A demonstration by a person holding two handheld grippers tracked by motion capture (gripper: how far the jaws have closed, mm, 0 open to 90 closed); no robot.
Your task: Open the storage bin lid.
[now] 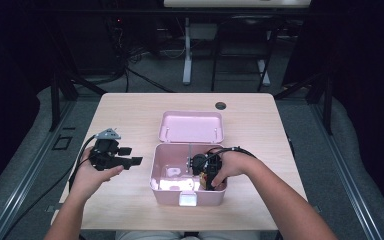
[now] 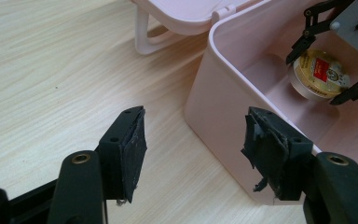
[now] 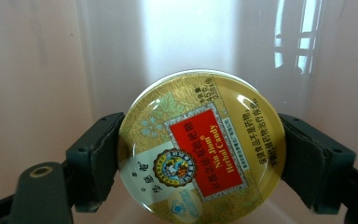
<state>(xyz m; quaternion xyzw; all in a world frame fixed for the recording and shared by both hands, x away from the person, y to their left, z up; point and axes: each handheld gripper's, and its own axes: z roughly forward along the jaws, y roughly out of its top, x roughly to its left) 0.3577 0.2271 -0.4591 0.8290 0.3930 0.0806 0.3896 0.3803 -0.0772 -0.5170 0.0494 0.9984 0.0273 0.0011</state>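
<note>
Right gripper (image 3: 200,154): I have its two black jaws closed on the rim of the candy tin (image 3: 201,148), one pad on each side. From the high view, this gripper (image 1: 207,175) sits down inside the box, at its right end.

Candy tin: round and flat, with a glossy gold lid that throws back the light. A red rectangular label reads "Nin Jiom Herbal Candy", beside a small round emblem and fine leaf patterning. From my left gripper view the tin (image 2: 319,73) stands on edge, tilted, lid facing outward, inside the box near its floor; I cannot tell whether it touches the floor.

Left gripper (image 2: 193,149): my jaws stand wide apart with nothing between them. The pads are matte black rubber, frayed and peeling at the edges. It hovers over the table just beside the box's left wall; in the high view it (image 1: 117,155) is held in the left hand, left of the box.

Box (image 1: 167,170): pale pink plastic, smooth, rectangular with rounded corners, open at the top. Its inner wall (image 3: 37,60) looks satiny, with soft reflections.

Lid (image 1: 191,126): same pink plastic, hinged back and lying behind the box.

Latch (image 1: 188,199): a whitish tab at the middle of the front wall.

Table (image 1: 130,110): light wood grain, matte, rounded corners.
</note>
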